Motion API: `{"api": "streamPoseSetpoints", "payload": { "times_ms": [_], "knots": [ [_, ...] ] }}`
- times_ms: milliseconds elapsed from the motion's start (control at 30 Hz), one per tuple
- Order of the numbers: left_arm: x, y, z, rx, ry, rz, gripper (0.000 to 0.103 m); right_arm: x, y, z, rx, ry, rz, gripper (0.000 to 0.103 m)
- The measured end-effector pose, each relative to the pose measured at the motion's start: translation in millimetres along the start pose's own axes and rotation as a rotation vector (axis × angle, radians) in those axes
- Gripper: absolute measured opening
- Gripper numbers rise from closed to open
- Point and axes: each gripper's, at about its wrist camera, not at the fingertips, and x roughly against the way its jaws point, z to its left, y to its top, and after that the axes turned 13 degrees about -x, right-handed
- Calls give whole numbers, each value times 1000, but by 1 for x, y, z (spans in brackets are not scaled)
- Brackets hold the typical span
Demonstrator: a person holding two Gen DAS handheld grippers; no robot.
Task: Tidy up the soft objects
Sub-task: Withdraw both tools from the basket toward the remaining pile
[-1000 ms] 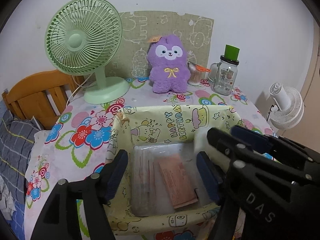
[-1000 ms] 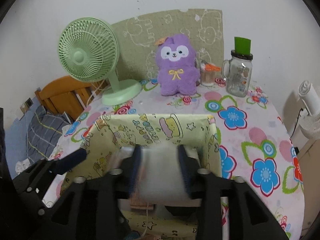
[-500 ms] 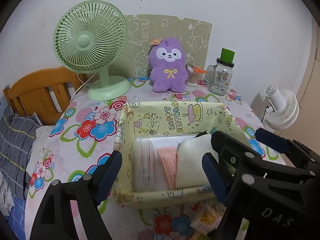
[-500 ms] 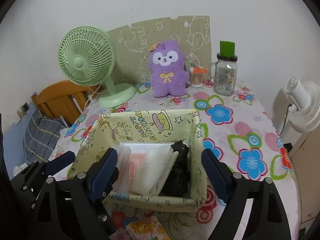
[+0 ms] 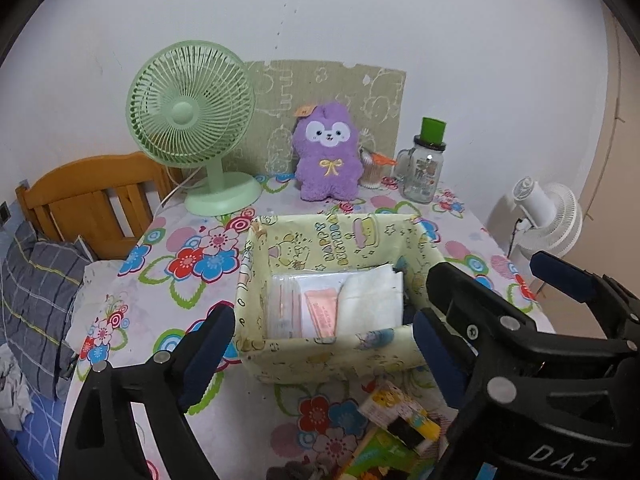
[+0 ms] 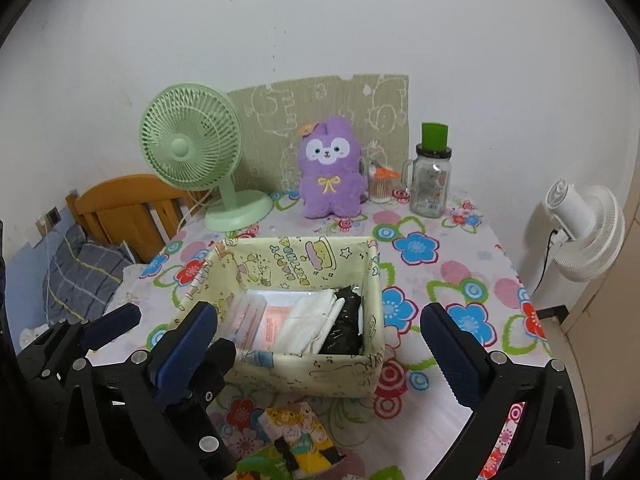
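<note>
A yellow cartoon-print fabric box stands mid-table. Inside it lie clear packets, a pink packet, a white soft pack and a black bundle. My left gripper hovers in front of the box, its jaws opening with nothing between the pads. My right gripper hangs beside it on the right, jaws also opening and empty. A purple plush toy sits upright at the back.
Small printed packs lie on the flowered cloth in front of the box. A green fan, a green-lidded glass jar and a swab cup stand at the back. A white fan is off the right edge, a wooden headboard on the left.
Both grippers pulled back and up from the box while their jaws widened. The white pack that sat between the right gripper's pads now lies in the box.
</note>
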Motion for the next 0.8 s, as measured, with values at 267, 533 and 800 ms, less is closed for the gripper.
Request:
{"api": "streamPoseSetpoints", "payload": {
  "times_ms": [267, 533, 800],
  "knots": [
    [30, -5, -9, -12, 21, -44, 99, 29, -6, 1, 7, 12, -26, 103],
    [51, -17, -16, -11, 30, -66, 101, 50, -19, 1, 11, 29, -30, 103],
    [64, -34, -22, -16, 50, -77, 101, 65, -37, 0, 18, -12, -66, 103]
  ]
}}
